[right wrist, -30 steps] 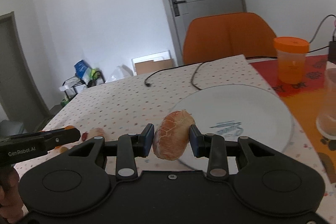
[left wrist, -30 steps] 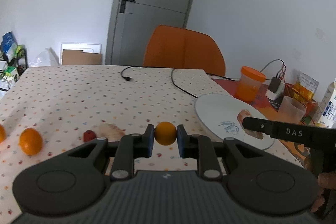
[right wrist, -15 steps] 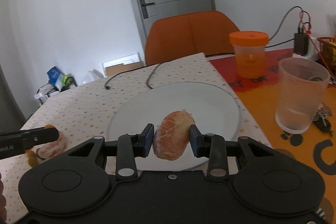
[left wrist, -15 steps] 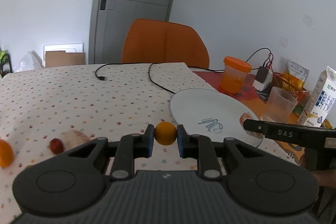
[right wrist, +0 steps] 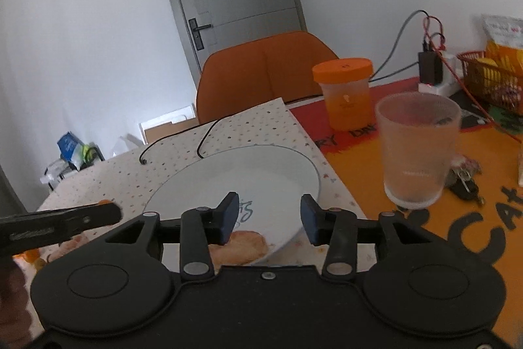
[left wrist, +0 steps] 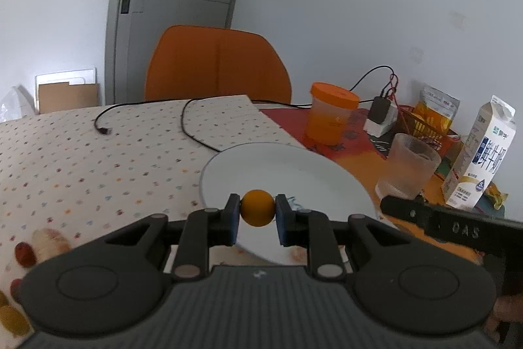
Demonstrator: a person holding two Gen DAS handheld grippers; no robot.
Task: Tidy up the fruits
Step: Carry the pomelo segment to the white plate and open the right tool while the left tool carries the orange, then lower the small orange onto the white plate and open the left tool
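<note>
- Two grippers are seen at the white plate (right wrist: 287,165), which is taken as the landmark throughout.
- The right gripper (right wrist: 269,215) is spread; its jaws have just been opening, and nothing is between them now. The peeled fruit (right wrist: 243,246) lies below them on the plate's near rim.
- The left gripper (left wrist: 257,213) is pressed together on a small orange fruit (left wrist: 257,207), pinched between the blue pads and held over the near edge of the plate.
- Left of the plate, on the dotted tablecloth (left wrist: 98,152), a pale peeled piece (left wrist: 49,242) and a small red fruit (left wrist: 24,254) are left unsorted.
- Right of the plate, a frosted cup (right wrist: 416,149) stands close by, with an orange-lidded jar (right wrist: 346,92) behind it and a milk carton (left wrist: 480,152) further right.
- Behind the plate, a black cable (left wrist: 196,126) trails across the cloth.
- Risk, as judged: the peeled fruit sits so near the rim that it may slide off if the right gripper brushes it on withdrawal.
- Risk, as judged: the small orange fruit is round and may roll off the plate if released at its edge instead of nearer the middle.
- Risk, as judged: the two grippers are close together at the plate, and the cup may be knocked by a wide swing to the right.
</note>
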